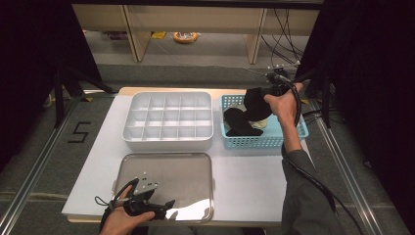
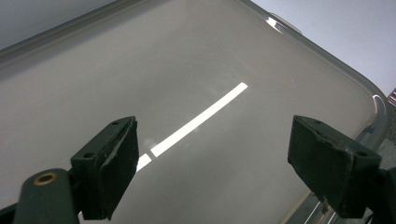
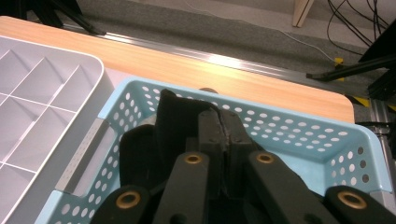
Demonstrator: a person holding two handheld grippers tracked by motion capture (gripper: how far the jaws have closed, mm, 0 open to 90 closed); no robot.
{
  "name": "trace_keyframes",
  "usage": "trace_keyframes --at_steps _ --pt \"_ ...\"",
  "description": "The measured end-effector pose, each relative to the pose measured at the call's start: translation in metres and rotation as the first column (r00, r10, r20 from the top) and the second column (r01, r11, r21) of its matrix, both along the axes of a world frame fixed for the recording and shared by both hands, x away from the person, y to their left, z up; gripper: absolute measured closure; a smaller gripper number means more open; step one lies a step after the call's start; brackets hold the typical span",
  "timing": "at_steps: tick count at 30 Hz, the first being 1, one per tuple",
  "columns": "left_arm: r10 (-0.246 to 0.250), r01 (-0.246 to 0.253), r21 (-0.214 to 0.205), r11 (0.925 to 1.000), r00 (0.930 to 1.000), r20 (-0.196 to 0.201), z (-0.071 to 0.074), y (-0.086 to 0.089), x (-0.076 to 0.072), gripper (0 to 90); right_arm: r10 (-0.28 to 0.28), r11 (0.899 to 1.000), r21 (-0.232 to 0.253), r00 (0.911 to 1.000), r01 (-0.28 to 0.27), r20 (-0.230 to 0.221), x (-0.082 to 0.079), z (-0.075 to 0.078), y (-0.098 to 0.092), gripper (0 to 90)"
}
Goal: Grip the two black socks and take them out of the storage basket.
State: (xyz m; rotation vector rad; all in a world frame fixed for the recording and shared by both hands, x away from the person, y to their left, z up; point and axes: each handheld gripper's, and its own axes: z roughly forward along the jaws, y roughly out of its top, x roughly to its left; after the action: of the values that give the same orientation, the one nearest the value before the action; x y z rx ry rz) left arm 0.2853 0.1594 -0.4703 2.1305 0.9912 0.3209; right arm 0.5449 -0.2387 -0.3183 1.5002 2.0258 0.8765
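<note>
My right gripper (image 1: 262, 95) is raised above the light blue perforated basket (image 1: 293, 139) at the table's right and is shut on a black cloth piece (image 1: 253, 105) that hangs from it. In the right gripper view the jaws (image 3: 223, 123) stand pressed together, with the black cloth (image 3: 175, 112) pinched between them over the basket (image 3: 299, 126). Another black cloth piece (image 1: 240, 126) lies in the basket. My left gripper (image 1: 169, 208) rests at the front edge of the shiny metal tray (image 1: 166, 171). It is open (image 2: 212, 158) with nothing between its pads, above the tray (image 2: 187, 70).
A white box with several empty compartments (image 1: 169, 120) stands behind the metal tray and left of the basket; its corner (image 3: 37, 93) shows in the right gripper view. Something pale lies under the black cloth in the basket. Cables trail off the table's right side.
</note>
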Motion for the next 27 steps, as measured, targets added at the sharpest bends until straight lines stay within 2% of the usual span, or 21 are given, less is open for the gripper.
trace_keyframes --at_steps 1,3,4,5,6,9,10,11,12,13,14,15,21,22,25,26,27 --pt "-0.001 0.001 -0.001 1.0 1.0 0.001 0.0 0.0 0.0 16.0 -0.003 1.0 -0.008 1.0 0.003 0.004 0.0 0.0 0.0 89.2" --pt "-0.003 0.003 0.001 1.0 1.0 0.0 0.0 0.0 0.0 16.0 -0.013 1.0 0.023 0.9999 0.013 0.004 -0.002 0.002 0.003 89.2" --pt "-0.008 0.008 0.003 1.0 1.0 0.004 -0.001 0.0 0.0 16.0 -0.005 1.0 0.01 1.0 0.005 -0.002 -0.003 0.004 0.002 89.2" --pt "-0.01 0.01 0.005 0.9999 0.9999 0.001 -0.001 0.0 0.0 16.0 -0.008 1.0 0.02 1.0 0.008 0.003 -0.004 0.005 0.002 89.2" --pt "-0.007 0.007 0.005 1.0 1.0 0.002 -0.001 0.0 0.0 16.1 -0.002 1.0 0.003 0.9999 0.002 0.013 -0.004 0.007 0.001 89.2" --pt "-0.005 0.005 0.005 1.0 1.0 0.001 -0.001 -0.001 0.0 16.0 0.007 1.0 0.026 0.9996 -0.008 0.027 -0.009 0.012 0.001 89.2" --pt "-0.011 0.011 0.01 0.9999 0.9999 0.001 0.0 0.0 0.0 16.0 0.014 1.0 0.022 0.9996 -0.015 0.025 -0.01 0.014 0.001 89.2" --pt "0.001 -0.001 0.003 1.0 1.0 0.004 -0.001 -0.001 0.0 16.1 0.025 0.999 0.019 0.9988 -0.026 0.041 -0.012 0.016 -0.001 89.2" --pt "0.002 -0.002 0.002 1.0 1.0 0.006 -0.001 -0.001 0.0 16.0 0.016 0.999 0.039 0.9993 -0.018 0.033 -0.016 0.019 0.0 89.1" --pt "0.003 -0.003 -0.001 1.0 1.0 0.006 -0.001 -0.002 0.0 16.1 0.04 0.999 0.021 0.9978 -0.041 0.053 -0.017 0.02 -0.002 89.1" --pt "0.007 -0.007 -0.004 1.0 1.0 0.003 -0.001 -0.002 0.0 16.1 0.031 0.999 0.034 0.9983 -0.033 0.049 -0.021 0.023 -0.002 89.2" --pt "0.009 -0.009 -0.007 0.9999 1.0 0.0 -0.001 -0.002 0.0 16.0 0.047 0.999 0.021 0.997 -0.048 0.061 -0.023 0.024 -0.005 89.2" --pt "0.003 -0.003 0.001 1.0 1.0 0.008 -0.001 -0.001 0.0 16.1 0.086 0.996 0.03 0.9925 -0.088 0.087 -0.046 0.035 -0.015 89.1" --pt "-0.008 0.008 0.005 1.0 0.9999 -0.008 0.0 -0.001 0.0 16.1 0.097 0.995 0.026 0.9903 -0.1 0.099 -0.049 0.036 -0.018 89.1" --pt "-0.013 0.013 0.013 0.9998 0.9999 0.003 0.0 0.0 0.0 16.1 0.101 0.993 0.049 0.9887 -0.107 0.111 -0.063 0.04 -0.023 89.1" --pt "0.008 -0.008 -0.001 1.0 0.9999 0.007 -0.001 -0.002 0.0 16.1 0.104 0.993 0.047 0.9881 -0.11 0.113 -0.068 0.041 -0.025 89.1" --pt "-0.007 0.007 0.011 0.9999 1.0 0.003 0.0 0.0 0.0 16.1 0.113 0.992 0.046 0.9865 -0.12 0.118 -0.073 0.042 -0.026 89.2"
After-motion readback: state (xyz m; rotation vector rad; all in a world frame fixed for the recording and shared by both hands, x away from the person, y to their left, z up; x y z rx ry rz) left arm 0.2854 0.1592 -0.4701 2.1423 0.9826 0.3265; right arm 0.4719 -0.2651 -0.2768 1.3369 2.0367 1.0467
